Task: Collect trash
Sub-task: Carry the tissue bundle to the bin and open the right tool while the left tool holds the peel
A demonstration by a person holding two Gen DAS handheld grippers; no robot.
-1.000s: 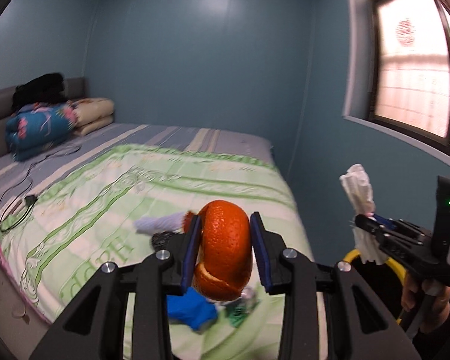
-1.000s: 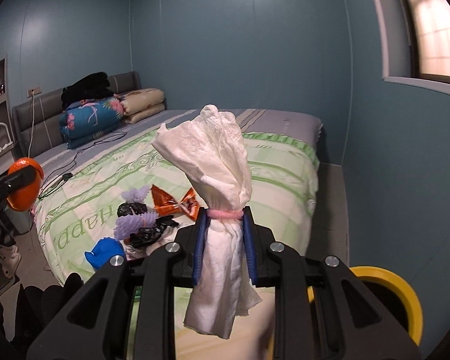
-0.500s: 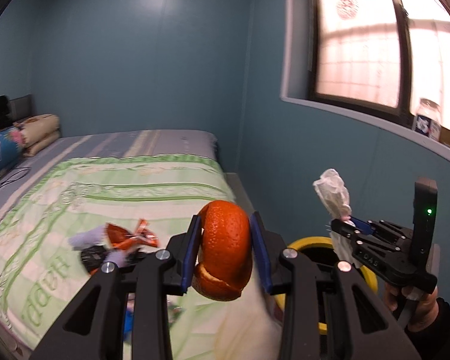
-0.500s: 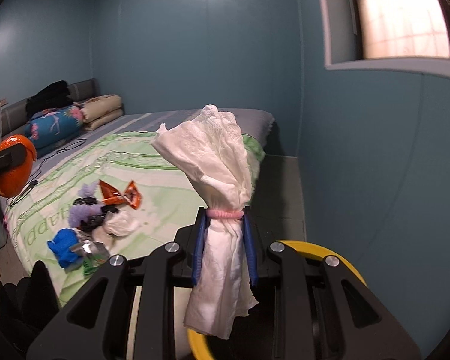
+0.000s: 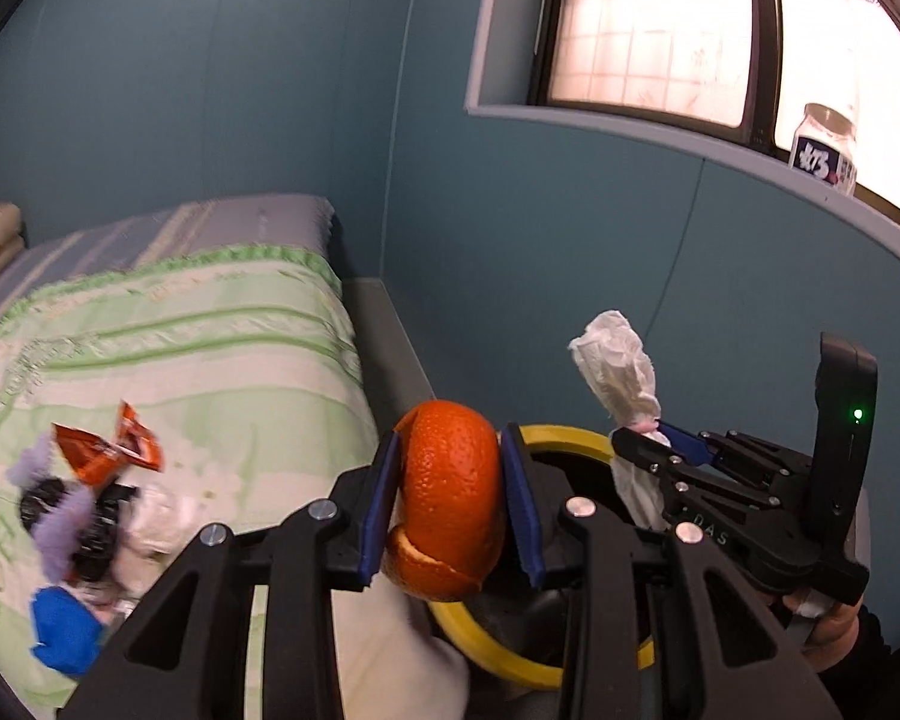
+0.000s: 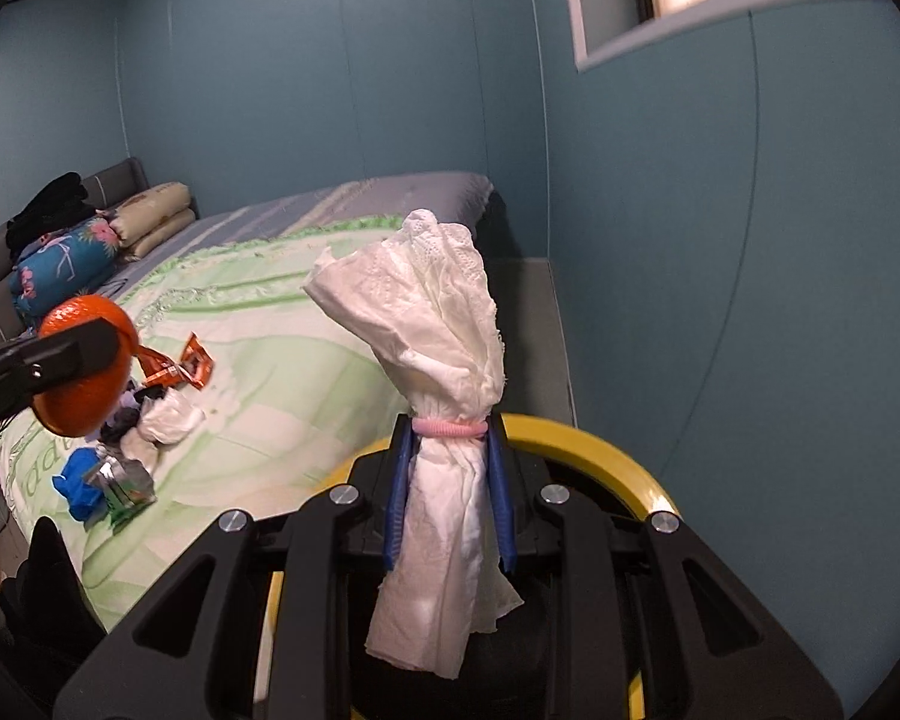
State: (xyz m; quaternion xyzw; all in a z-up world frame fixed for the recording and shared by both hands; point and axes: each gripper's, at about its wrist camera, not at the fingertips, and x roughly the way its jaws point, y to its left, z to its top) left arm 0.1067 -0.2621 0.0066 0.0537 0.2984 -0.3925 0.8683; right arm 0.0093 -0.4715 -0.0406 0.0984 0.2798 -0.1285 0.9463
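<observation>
Beside the bed (image 6: 258, 324) strewn with wrappers (image 5: 105, 450), the left gripper (image 5: 450, 504) clamps an orange peel (image 5: 453, 498) and the right gripper (image 6: 448, 498) pinches a wadded tissue (image 6: 426, 324), both above the yellow-rimmed bin (image 6: 606, 447).

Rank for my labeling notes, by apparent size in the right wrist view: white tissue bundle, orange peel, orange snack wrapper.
1. White tissue bundle, though nearest the camera.
2. Orange peel.
3. Orange snack wrapper, farther off.

Dim room, window (image 5: 660, 30) glare, bed (image 5: 180, 330) blurred, fisheye edges.
</observation>
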